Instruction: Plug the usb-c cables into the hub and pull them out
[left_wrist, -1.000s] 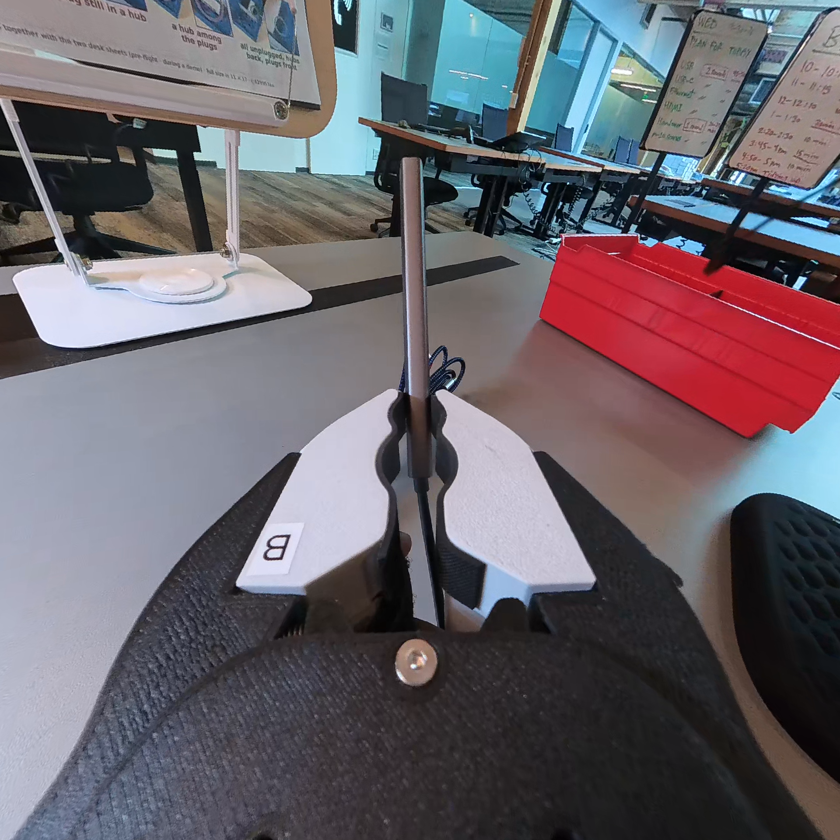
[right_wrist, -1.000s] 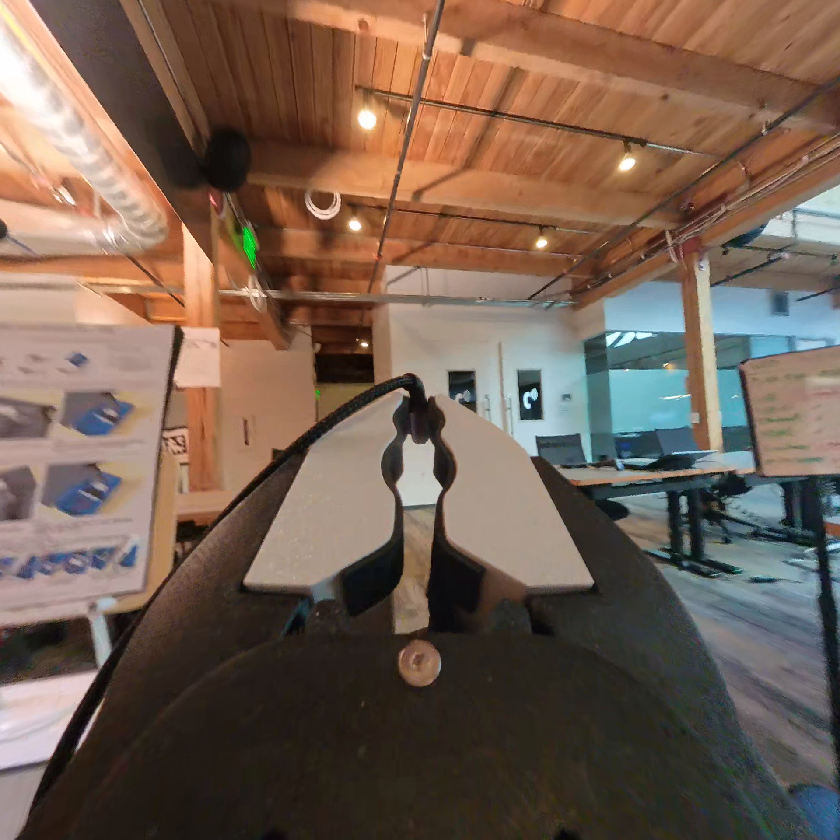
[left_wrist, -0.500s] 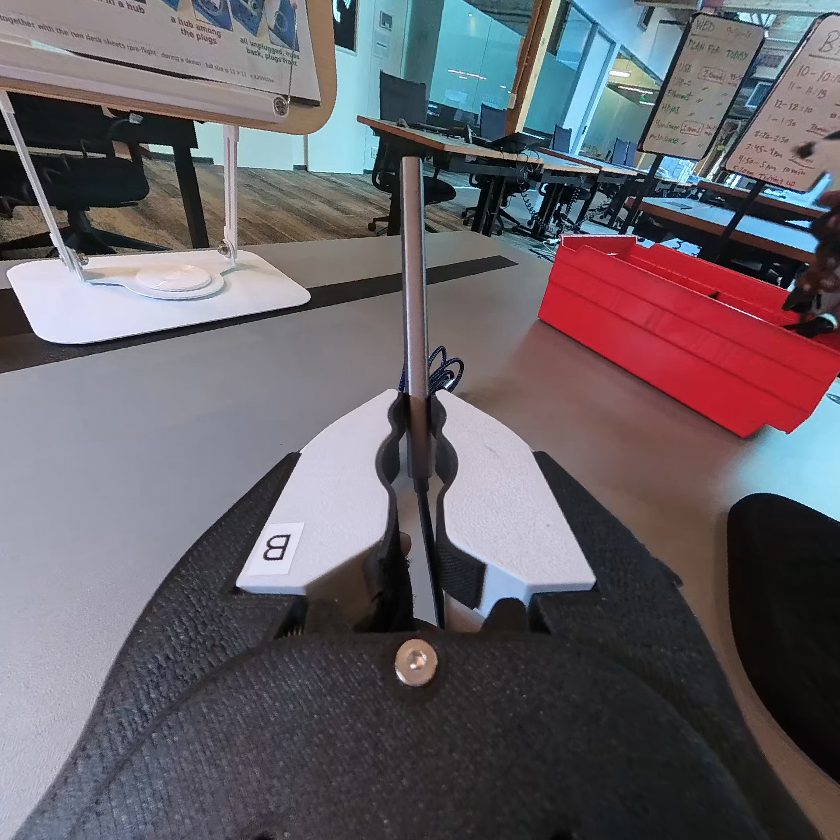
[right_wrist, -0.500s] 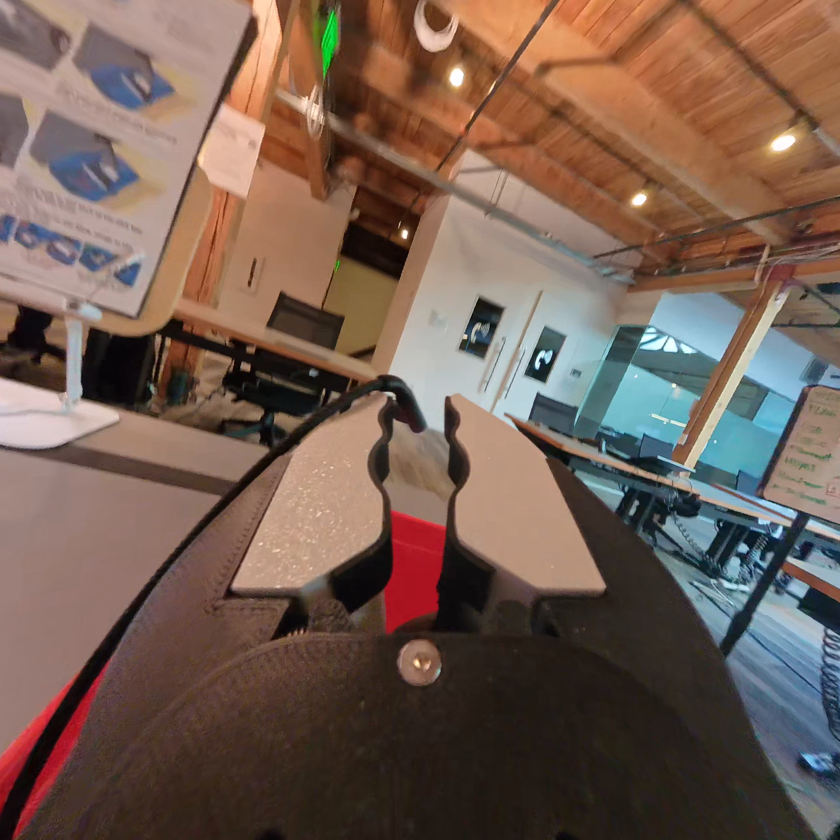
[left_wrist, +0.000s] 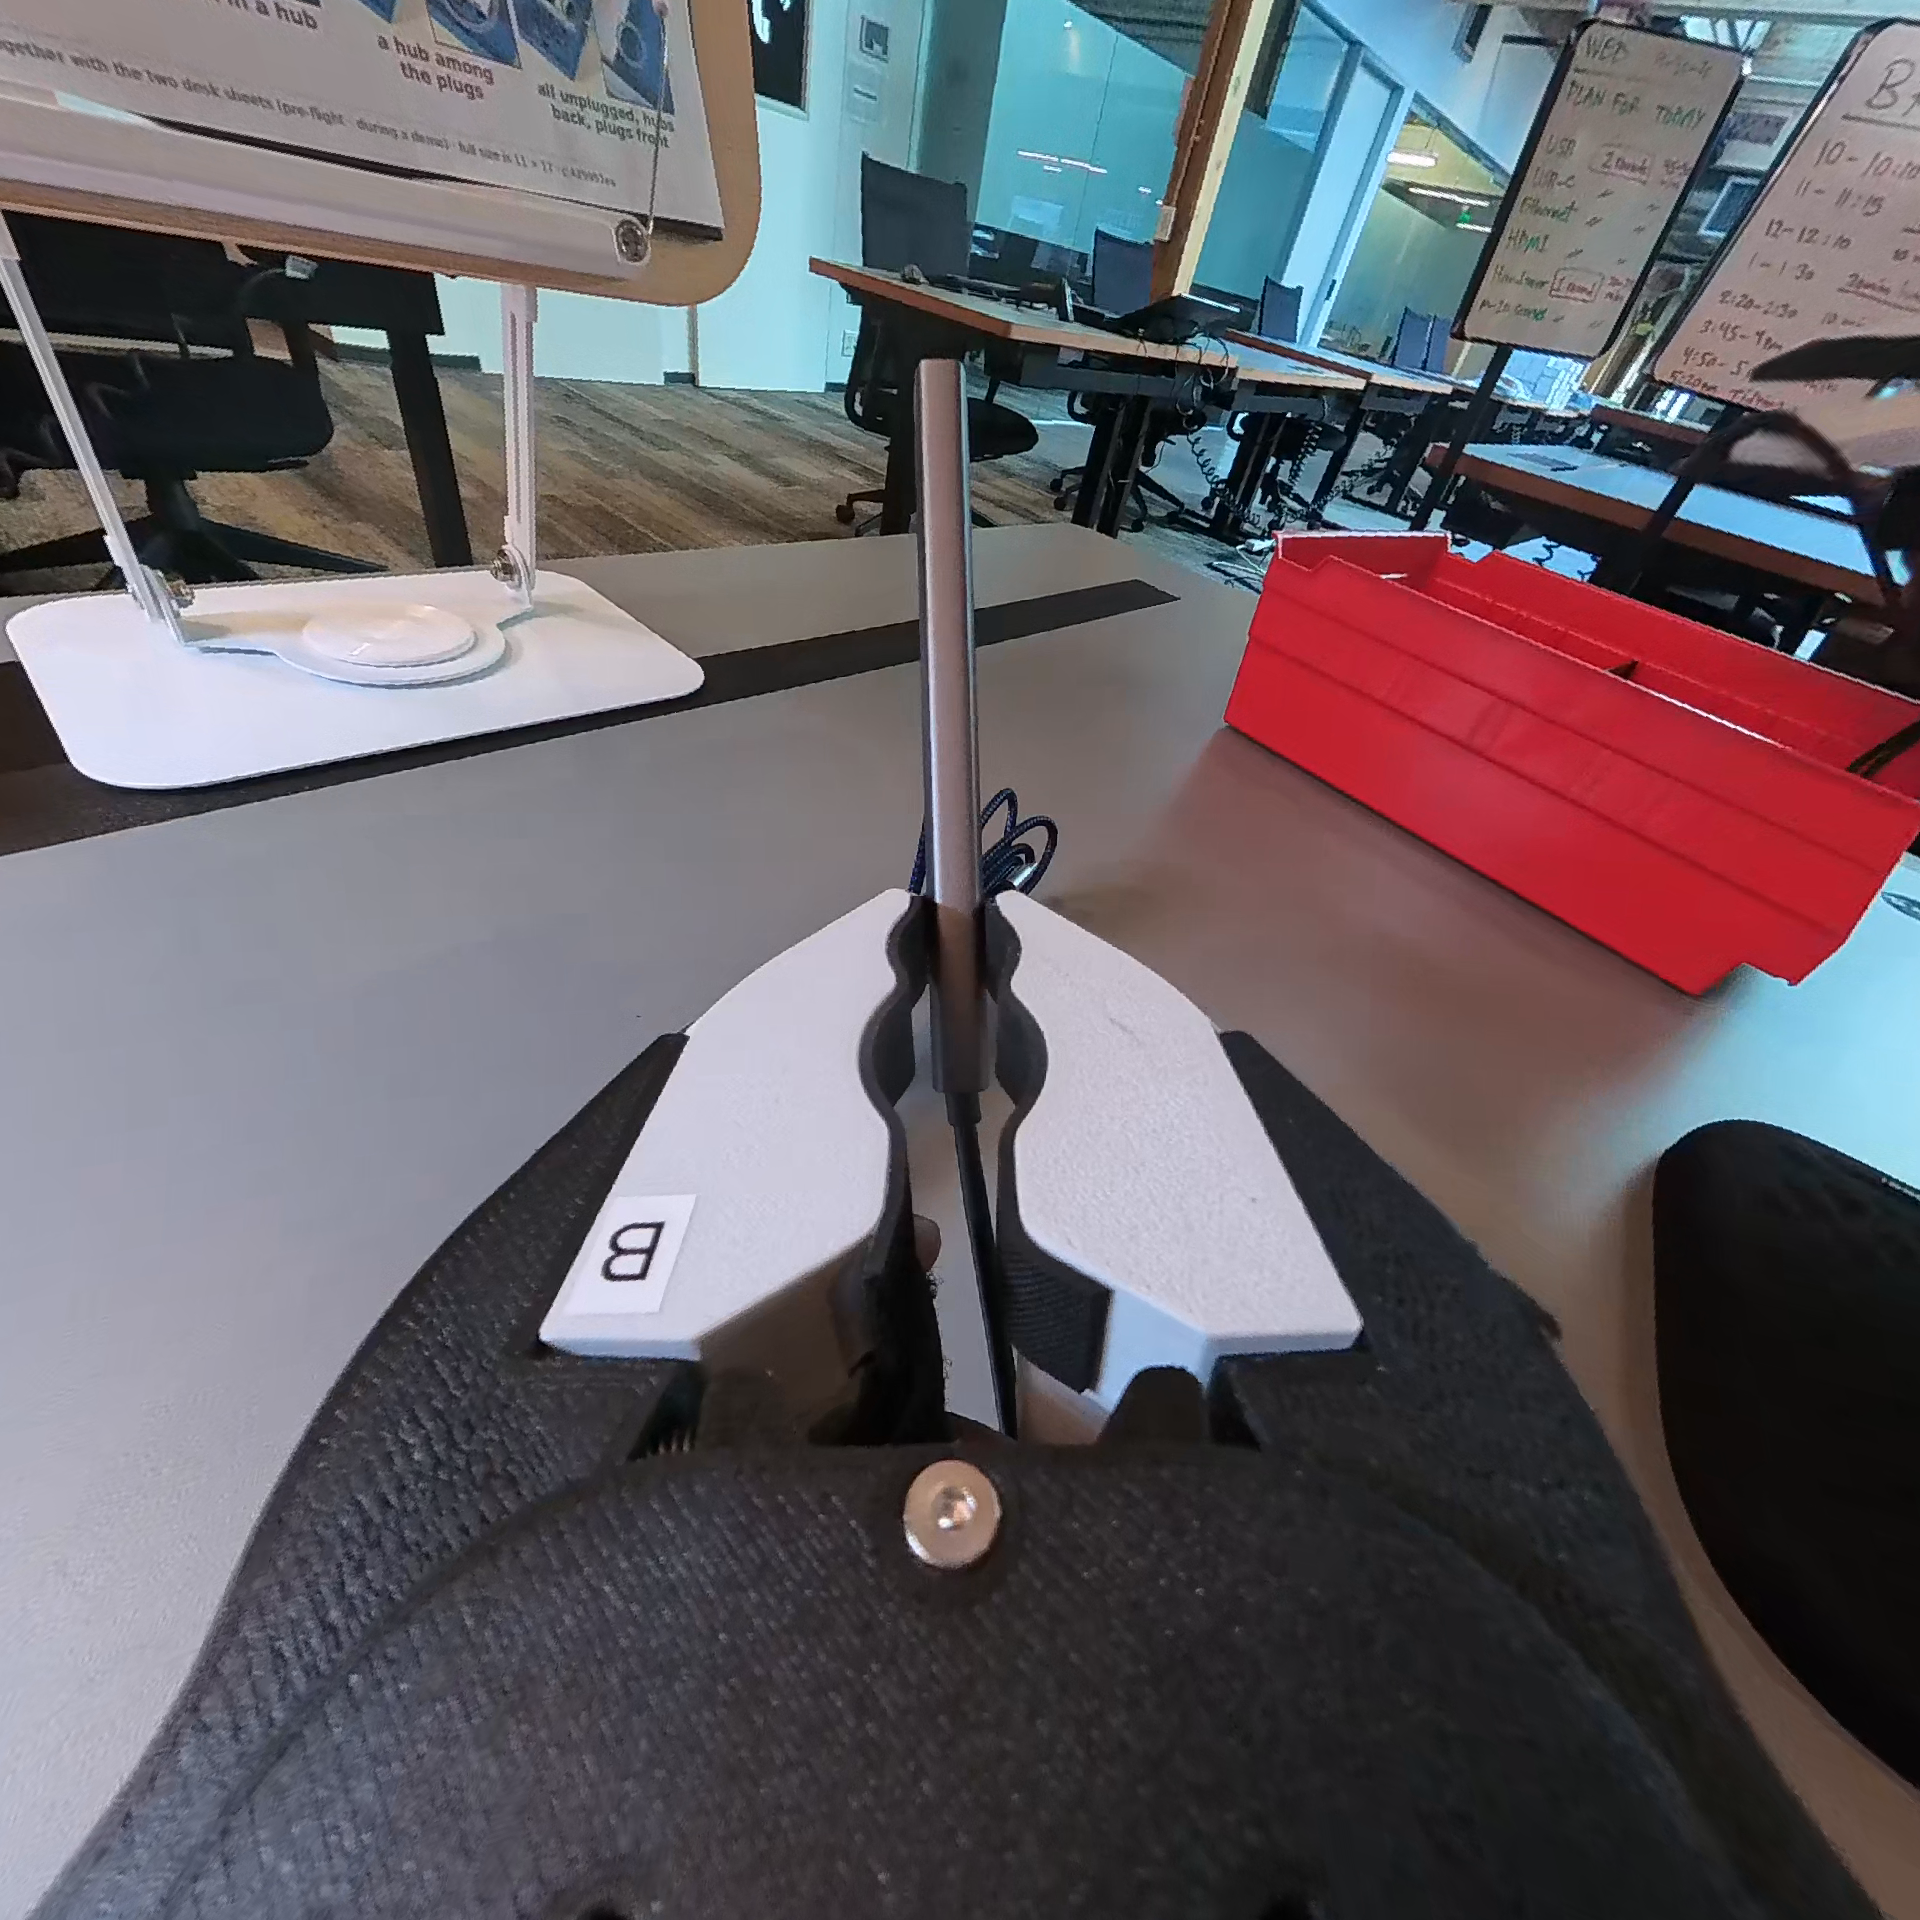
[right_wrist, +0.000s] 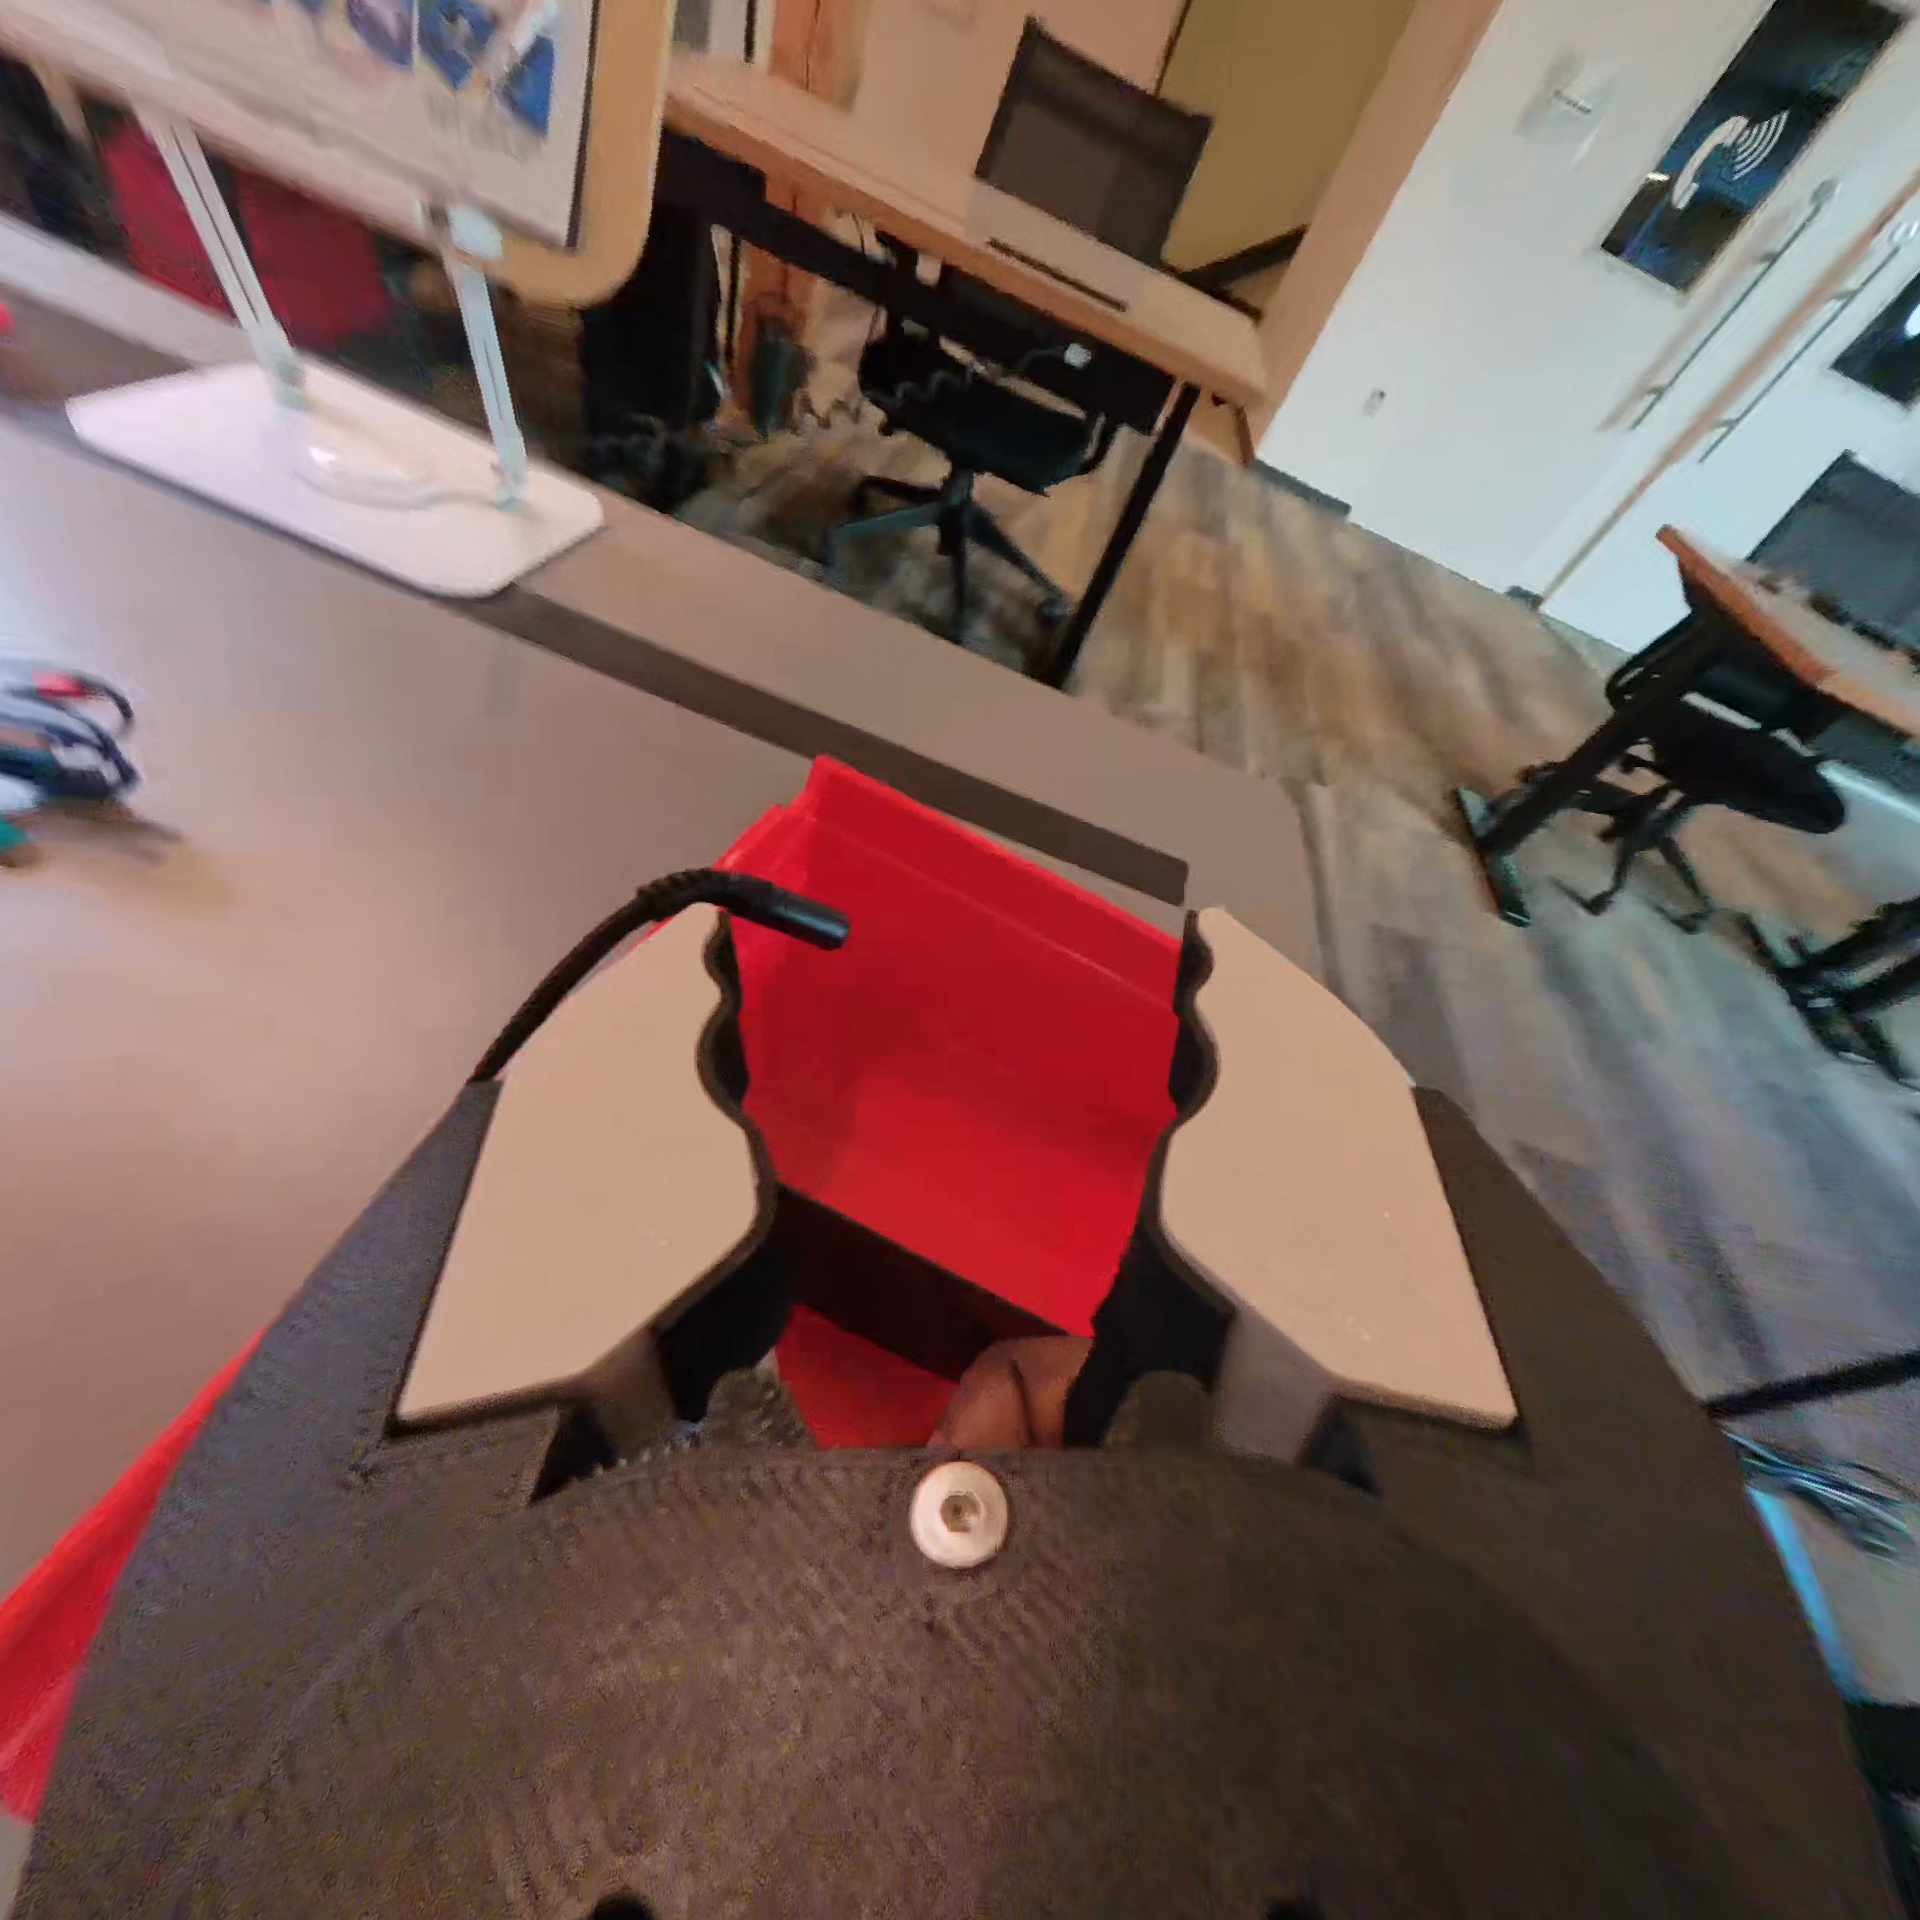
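My left gripper (left_wrist: 951, 914) is shut on a slim grey hub (left_wrist: 943, 623), held edge-on and upright over the grey table (left_wrist: 312, 1039). The hub's own dark lead runs back between the fingers. A blue braided cable (left_wrist: 1023, 836) lies coiled on the table just behind the hub. My right gripper (right_wrist: 956, 935) is open wide above the red bin (right_wrist: 987, 1039). A black usb-c cable plug (right_wrist: 795, 916) pokes out over its left fingertip, with the jaws not closed on it. The right gripper shows blurred at the far right of the left wrist view (left_wrist: 1860, 447).
The long red bin (left_wrist: 1558, 748) stands on the table's right side. A white stand base (left_wrist: 343, 665) carrying an instruction board sits at the back left. Several loose cables (right_wrist: 62, 738) lie at the left. A black padded object (left_wrist: 1787, 1403) sits near right.
My right gripper swung down from pointing at the ceiling to over the red bin and opened, letting go of the black cable plug. My left gripper has held still with the hub.
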